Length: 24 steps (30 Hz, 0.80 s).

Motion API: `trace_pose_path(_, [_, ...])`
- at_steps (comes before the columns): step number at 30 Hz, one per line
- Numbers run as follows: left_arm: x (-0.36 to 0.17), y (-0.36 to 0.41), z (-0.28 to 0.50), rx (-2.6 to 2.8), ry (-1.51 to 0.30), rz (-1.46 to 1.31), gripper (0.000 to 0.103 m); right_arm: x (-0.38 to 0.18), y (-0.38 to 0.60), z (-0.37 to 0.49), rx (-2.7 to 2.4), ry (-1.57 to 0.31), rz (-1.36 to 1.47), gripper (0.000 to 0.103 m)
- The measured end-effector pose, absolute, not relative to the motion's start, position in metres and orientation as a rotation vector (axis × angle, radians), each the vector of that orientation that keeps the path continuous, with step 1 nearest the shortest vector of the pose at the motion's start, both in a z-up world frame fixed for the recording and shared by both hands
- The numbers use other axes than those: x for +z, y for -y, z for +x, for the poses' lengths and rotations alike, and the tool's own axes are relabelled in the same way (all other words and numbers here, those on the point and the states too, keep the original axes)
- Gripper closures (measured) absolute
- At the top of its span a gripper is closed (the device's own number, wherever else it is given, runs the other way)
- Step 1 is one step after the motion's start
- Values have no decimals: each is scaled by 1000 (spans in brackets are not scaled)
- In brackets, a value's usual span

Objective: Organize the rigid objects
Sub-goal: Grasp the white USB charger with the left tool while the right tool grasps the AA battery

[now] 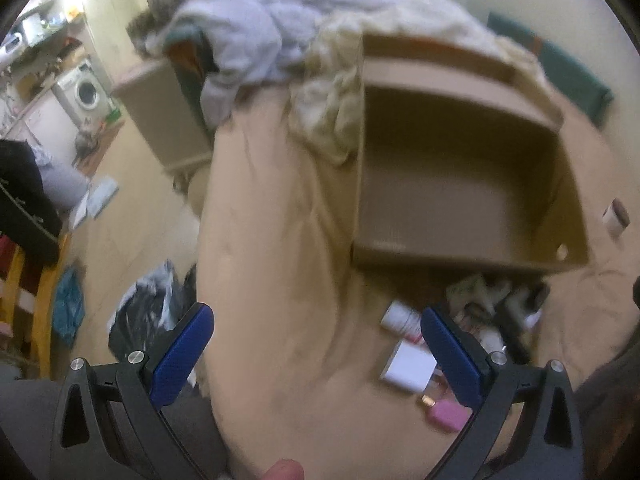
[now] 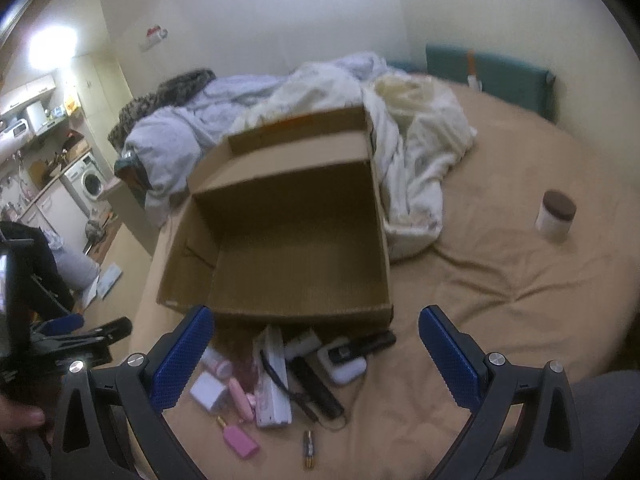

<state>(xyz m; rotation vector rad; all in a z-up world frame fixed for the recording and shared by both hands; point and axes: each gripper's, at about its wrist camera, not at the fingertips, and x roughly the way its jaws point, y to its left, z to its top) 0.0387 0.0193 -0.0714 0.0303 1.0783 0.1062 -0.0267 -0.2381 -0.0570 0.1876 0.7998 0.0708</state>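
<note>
A bed (image 2: 500, 280) with a tan sheet fills most of both views; a heap of white and pale blue bedding (image 2: 320, 92) lies at its far end. An open, empty cardboard box (image 2: 296, 240) sits on the sheet in front of the bedding, its far flap raised; in the left wrist view the same box (image 1: 460, 184) is blurred.

A cluster of small things lies on the sheet just in front of the box's near wall: a white power strip (image 2: 274, 384) with a dark cord across it; a black remote (image 2: 316, 386) beside it on the right; a white case (image 2: 346, 366) next to the remote; a white cube (image 2: 208, 392) on the left; a pink bottle (image 2: 238, 442) with a gold cap nearest the camera; two batteries (image 2: 308, 454) lying side by side, slightly apart from the rest. A white jar (image 2: 556, 214) with a brown lid stands alone on the sheet, well apart to the right.

The left gripper (image 1: 318, 358) hangs above the bed's near edge, jaws wide apart and holding nothing; the cube (image 1: 410, 366) and pink bottle (image 1: 444, 410) show by its right finger. The right gripper (image 2: 316, 360) hangs above the cluster, jaws wide apart, holding nothing.
</note>
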Motion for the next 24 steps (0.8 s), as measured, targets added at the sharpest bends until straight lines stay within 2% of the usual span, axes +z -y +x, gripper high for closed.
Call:
trace_pose_path(5, [-105,-5,43,16,-1226,87,1,-76,235,-20,85,-907,174,0])
trace_pose_path(9, [-135,20,47,-96,-1369,164,15,-80,237,-19,74,-928,158,0])
trace_pose_path(12, [-152,31,52,-180,-1461,161,18,-83,241,-18,63,-945,165,0])
trace_pose_path(15, [-166,41,59,-208,-1510,186,19,-84,245,-17,66,-962,178,0])
trace_pose_path(18, [-179,51,63,-239,-1552,226,26,-85,245,-17,61,-966,165,0])
trace_pose_path(21, [-190,53,67,-219,-1579,240,26,-87,246,-15,54,-973,164,0])
trace_pose_path(24, [-200,53,72,-228,-1604,210,35,-88,245,-14,52,-979,165,0])
